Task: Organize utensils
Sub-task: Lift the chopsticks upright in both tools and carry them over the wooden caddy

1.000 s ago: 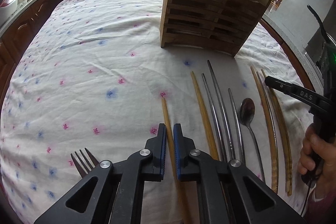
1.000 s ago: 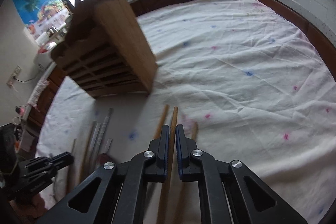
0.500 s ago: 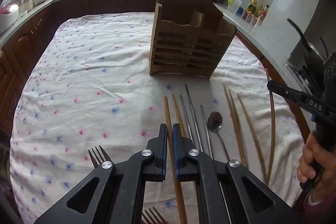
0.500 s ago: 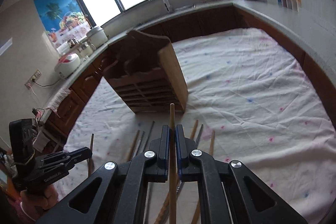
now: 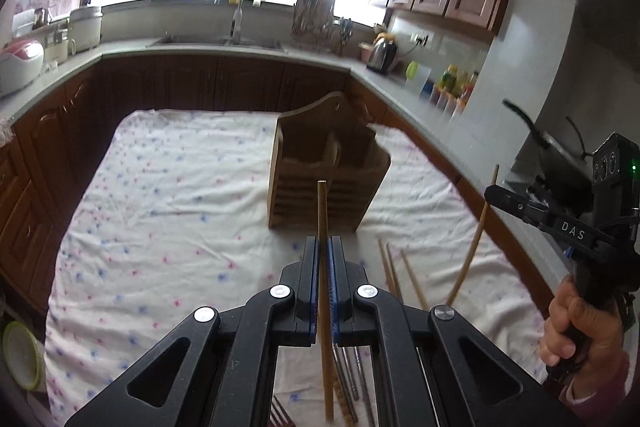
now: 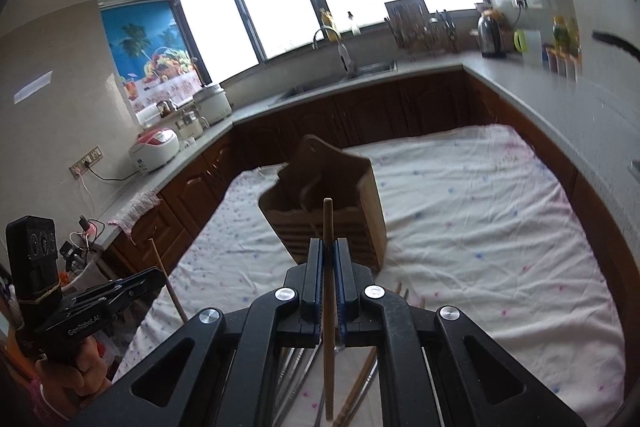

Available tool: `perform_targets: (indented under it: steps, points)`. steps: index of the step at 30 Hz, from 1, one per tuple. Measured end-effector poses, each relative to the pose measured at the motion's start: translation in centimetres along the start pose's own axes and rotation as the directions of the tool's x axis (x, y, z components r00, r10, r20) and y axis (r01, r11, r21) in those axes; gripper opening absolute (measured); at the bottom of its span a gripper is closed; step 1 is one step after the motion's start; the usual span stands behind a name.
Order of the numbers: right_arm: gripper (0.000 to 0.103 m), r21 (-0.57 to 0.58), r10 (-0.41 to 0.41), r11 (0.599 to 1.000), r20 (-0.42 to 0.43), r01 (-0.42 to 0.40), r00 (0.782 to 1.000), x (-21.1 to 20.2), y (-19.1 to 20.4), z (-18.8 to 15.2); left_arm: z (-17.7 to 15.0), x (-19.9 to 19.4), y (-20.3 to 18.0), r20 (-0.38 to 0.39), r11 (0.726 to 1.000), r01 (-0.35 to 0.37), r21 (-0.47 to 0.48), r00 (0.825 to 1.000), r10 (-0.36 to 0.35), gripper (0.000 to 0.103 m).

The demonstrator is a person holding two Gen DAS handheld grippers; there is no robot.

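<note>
Closest in, the left gripper is pinched tight on one wooden chopstick, and the right gripper pinches another chopstick the same way, both sticks held clear of the cloth with their tips pointing toward the holder. Below them, on the flowered tablecloth, several loose wooden chopsticks, metal chopsticks and a fork lie unsorted. Farther off stands the wooden utensil holder; its visible compartments look empty. By my reading the sorting has barely begun, with nearly every piece left to place.
</note>
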State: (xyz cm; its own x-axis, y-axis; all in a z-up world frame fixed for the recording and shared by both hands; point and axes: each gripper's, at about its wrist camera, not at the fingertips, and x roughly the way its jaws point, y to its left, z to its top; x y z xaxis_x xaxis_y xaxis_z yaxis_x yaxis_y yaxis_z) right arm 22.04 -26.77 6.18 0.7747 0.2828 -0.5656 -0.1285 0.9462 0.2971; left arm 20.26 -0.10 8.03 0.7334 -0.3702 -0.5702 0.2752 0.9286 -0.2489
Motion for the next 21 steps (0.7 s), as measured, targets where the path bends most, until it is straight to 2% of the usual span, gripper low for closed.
perform_targets:
  steps: [5, 13, 16, 21]
  points:
    - [0.005, -0.007, 0.008, 1.000, 0.043, -0.007, 0.999, -0.8, 0.5, 0.9, 0.1, -1.7, 0.1, 0.048, 1.000, 0.005, 0.000, 0.999, -0.005, 0.001]
    - [0.005, -0.020, 0.011, 1.000, 0.072, -0.009, 0.997, -1.0, 0.6, 2.1, 1.2, -2.0, 0.3, 0.087, 1.000, 0.004, 0.010, 0.996, -0.005, 0.000]
    - [0.005, -0.010, 0.014, 1.000, 0.077, -0.013, 0.997, -1.3, 0.3, 2.0, 1.1, -1.1, 1.0, 0.067, 1.000, -0.010, -0.001, 0.998, 0.010, 0.000]
    - [0.005, 0.009, 0.026, 1.000, 0.070, -0.027, 0.997, -1.4, -0.2, 1.6, 0.7, 2.5, 3.6, -0.028, 0.995, -0.028, -0.093, 0.999, 0.025, 0.000]
